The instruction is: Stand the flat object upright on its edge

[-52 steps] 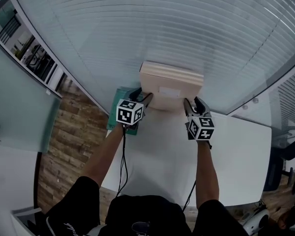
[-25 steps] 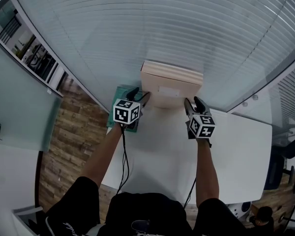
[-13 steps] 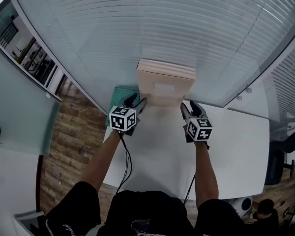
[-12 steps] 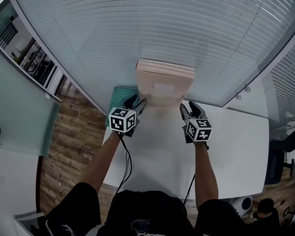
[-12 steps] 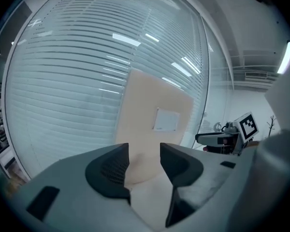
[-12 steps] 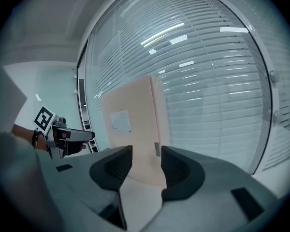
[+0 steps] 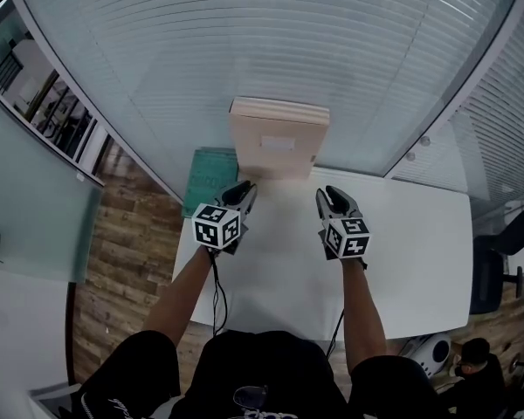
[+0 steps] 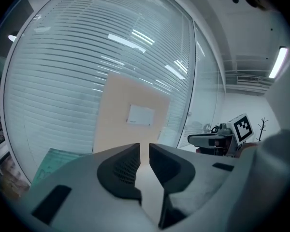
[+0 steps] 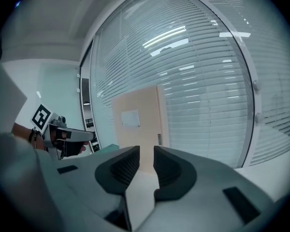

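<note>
While closing on nothing, treat neither tool as clamped: see left tool (image 8: 144,148) and right tool (image 9: 146,151) with pads narrowing toward each other, only air and bare counter (image 7: 279,264) between them, both held well short of glass wall (image 7: 244,51). Find flat panel (image 7: 278,162) standing on its lower edge at foot of glass wall, leaning on it or just clear of it; cannot tell which. Looks stiff, thin, pale like wood or board; probably light to moderate in weight, with smooth faces likely to slip under pads. Best taken by both side edges, low to middle, one tool per side. Avoid pinching over white label (image 7: 278,144). Could tip away from glass wall if nudged, or slide at its base on slick counter. Cannot see back face or contact line with glass wall. Cannot read label. Spot green mat (image 7: 211,177) also at foot of glass wall, partly cut off behind left tool; material unclear.
</note>
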### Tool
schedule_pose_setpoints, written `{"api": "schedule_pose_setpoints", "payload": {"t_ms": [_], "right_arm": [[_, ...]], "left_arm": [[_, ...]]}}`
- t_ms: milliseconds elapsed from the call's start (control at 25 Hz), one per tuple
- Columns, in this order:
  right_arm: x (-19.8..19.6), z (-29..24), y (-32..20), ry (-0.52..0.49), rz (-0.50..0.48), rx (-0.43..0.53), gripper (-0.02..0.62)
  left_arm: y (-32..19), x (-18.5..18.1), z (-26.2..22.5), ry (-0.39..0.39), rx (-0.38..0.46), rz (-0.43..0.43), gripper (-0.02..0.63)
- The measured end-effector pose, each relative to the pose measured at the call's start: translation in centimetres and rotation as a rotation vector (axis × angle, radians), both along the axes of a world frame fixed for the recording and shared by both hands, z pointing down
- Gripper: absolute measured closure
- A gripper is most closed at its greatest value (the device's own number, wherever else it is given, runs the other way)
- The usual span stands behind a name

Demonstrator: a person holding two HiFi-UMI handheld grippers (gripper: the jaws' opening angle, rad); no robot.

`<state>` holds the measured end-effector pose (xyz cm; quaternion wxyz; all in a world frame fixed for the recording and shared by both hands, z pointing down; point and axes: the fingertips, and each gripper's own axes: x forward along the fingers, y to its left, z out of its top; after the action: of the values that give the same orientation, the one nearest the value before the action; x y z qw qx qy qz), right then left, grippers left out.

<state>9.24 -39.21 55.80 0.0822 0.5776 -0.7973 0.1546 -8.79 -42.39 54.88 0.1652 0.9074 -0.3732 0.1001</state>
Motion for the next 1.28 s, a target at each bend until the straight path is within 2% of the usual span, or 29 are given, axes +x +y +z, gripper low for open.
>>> {"api": "schedule_pose_setpoints", "payload": {"t_ms": [160, 320, 840, 1280], "right_arm": [[0.7, -0.6, 1.9, -0.009, 0.008, 0.015, 0.535], [1.5, -0.3, 3.6, -0.008, -0.002, 0.020, 0.551], [4.2, 0.4, 10.5, 0.022, -0.044, 0.013, 0.574], [6.4, 1.0, 15.2, 0.021, -0.051, 0.020, 0.574]], "left_arm": [[2.2, 0.8, -0.5, 0.011, 0.010, 0.002, 0.565], [3.8, 2.0, 0.0, 0.003, 0.014, 0.011, 0.575], [9.7, 5.2, -1.3, 0.006, 0.066, -0.014, 0.586], [14.9, 8.8, 0.0, 0.011, 0.062, -0.009, 0.586]]}}
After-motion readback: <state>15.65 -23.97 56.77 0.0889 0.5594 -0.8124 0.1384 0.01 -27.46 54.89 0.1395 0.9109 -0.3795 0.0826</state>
